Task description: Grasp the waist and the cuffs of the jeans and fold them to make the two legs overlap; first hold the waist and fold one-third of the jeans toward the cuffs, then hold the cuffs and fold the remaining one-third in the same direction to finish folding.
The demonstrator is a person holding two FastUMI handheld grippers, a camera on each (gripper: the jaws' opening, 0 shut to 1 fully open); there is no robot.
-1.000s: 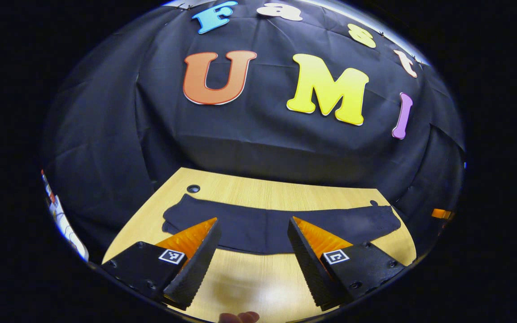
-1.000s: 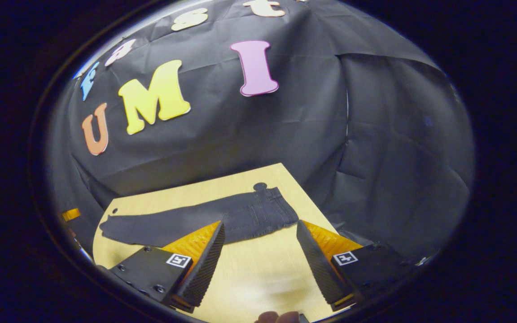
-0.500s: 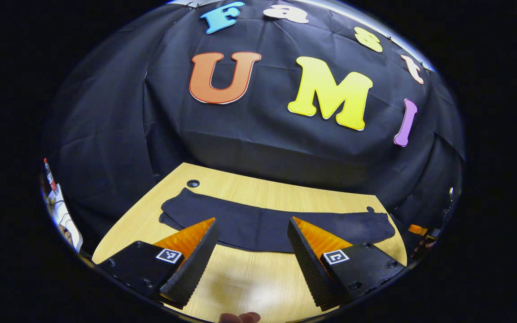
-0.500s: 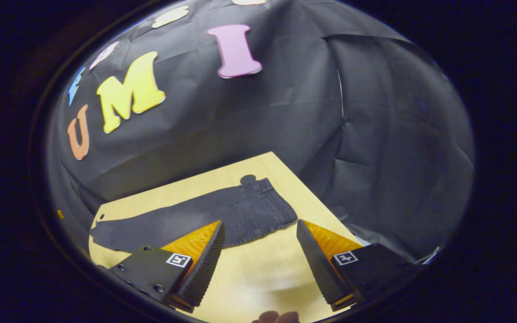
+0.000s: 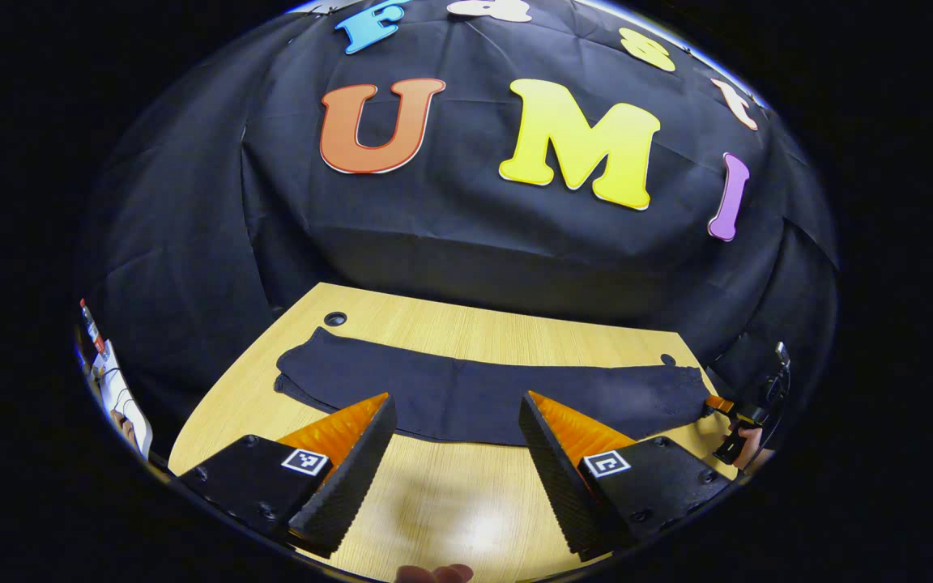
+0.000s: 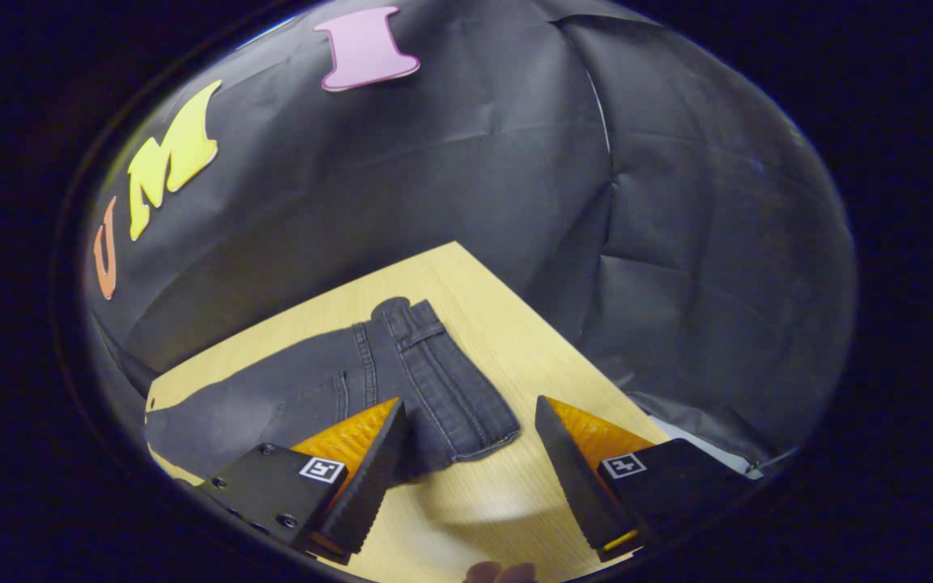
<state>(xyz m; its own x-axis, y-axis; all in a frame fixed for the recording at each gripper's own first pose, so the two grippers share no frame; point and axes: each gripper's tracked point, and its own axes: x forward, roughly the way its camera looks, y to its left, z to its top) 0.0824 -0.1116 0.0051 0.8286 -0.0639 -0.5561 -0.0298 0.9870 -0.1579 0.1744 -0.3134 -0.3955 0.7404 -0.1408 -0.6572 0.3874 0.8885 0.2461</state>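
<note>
Dark jeans lie flat across the wooden table, their legs stacked one on the other. The cuffs are at the left and the waist at the right in the left gripper view. My left gripper hovers open above the near edge of the mid-leg and holds nothing. My right gripper is open just above the table, with the near corner of the waistband between its fingers. The right gripper is also in the left gripper view, by the waist end.
A round cable hole sits in the table beyond the cuffs, and another behind the waist. The table's right edge runs close to the waistband. Black cloth walls stand behind and to the sides. White clutter lies off the left side.
My right gripper has moved down and in towards the waistband, which now reaches between its fingers. It has come into the left gripper view. My left gripper has barely shifted.
</note>
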